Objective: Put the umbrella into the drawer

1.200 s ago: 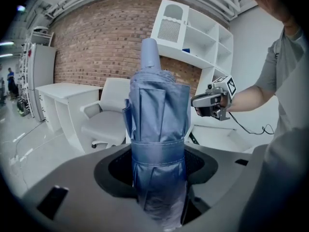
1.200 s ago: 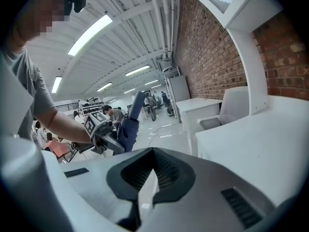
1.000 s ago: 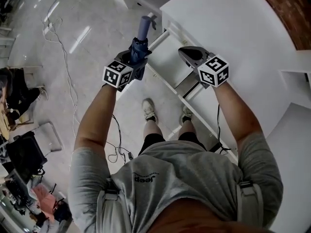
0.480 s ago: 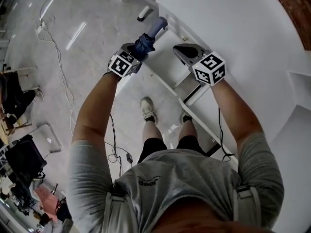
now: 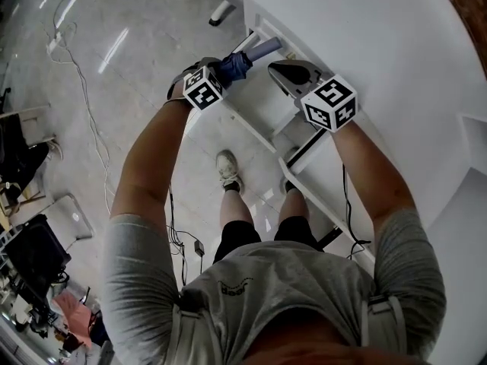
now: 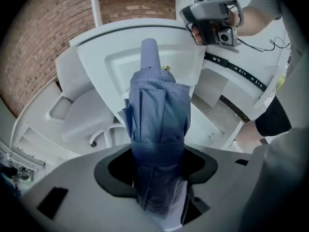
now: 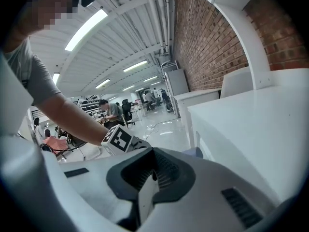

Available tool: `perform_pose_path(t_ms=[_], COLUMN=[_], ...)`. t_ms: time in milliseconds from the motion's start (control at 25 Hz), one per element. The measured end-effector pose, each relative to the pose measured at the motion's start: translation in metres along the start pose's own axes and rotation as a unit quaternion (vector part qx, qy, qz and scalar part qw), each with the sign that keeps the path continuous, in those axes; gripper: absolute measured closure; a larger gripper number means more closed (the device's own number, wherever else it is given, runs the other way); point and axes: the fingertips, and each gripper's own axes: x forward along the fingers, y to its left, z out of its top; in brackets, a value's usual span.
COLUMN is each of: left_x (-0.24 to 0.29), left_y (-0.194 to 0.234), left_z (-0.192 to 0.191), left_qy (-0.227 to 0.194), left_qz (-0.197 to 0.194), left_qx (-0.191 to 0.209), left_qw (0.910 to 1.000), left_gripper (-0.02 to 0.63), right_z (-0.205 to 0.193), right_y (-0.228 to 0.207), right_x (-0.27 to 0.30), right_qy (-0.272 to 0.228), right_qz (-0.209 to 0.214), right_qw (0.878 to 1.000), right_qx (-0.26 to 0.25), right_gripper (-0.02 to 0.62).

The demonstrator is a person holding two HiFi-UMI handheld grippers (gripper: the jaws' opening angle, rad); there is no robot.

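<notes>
A folded blue umbrella (image 5: 237,63) (image 6: 157,115) is clamped in my left gripper (image 5: 226,72) (image 6: 157,178), which is shut round its lower half. The umbrella's handle end points out over the open white drawer (image 5: 262,101) (image 6: 125,64) under the round white desk (image 5: 365,44). My right gripper (image 5: 285,71) (image 7: 149,178) hovers just right of the umbrella, above the drawer. Its jaws look closed together with nothing held. The left gripper view also shows the right gripper (image 6: 212,18) at top right.
An office chair base (image 5: 221,12) stands on the floor beyond the drawer, and a white chair (image 6: 82,120) is beside the desk. Cables (image 5: 84,105) trail over the floor at left. The person's feet (image 5: 228,169) are below the drawer. The brick wall (image 6: 43,47) backs the desk.
Both hands have sunk toward the drawer. The umbrella has tipped from nearly upright to slanting over the drawer, and the left gripper rolled with it. The right gripper stayed shut.
</notes>
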Motion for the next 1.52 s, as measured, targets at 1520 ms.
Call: perform_pose_path(t_ms=[1520], left_x=[0.092], left_y=[-0.052], left_z=[0.031], left_qy=[0.124], left_qz=[-0.032], left_qx=[0.281], left_qw=[0.9512], left_gripper=[0.341], right_z=[0.005], right_y=[-0.007], right_x=[0.005], right_qy=[-0.042], right_qz=[0.022], right_qw=[0.998], right_qx=[0.041], right_gripper=[0.588])
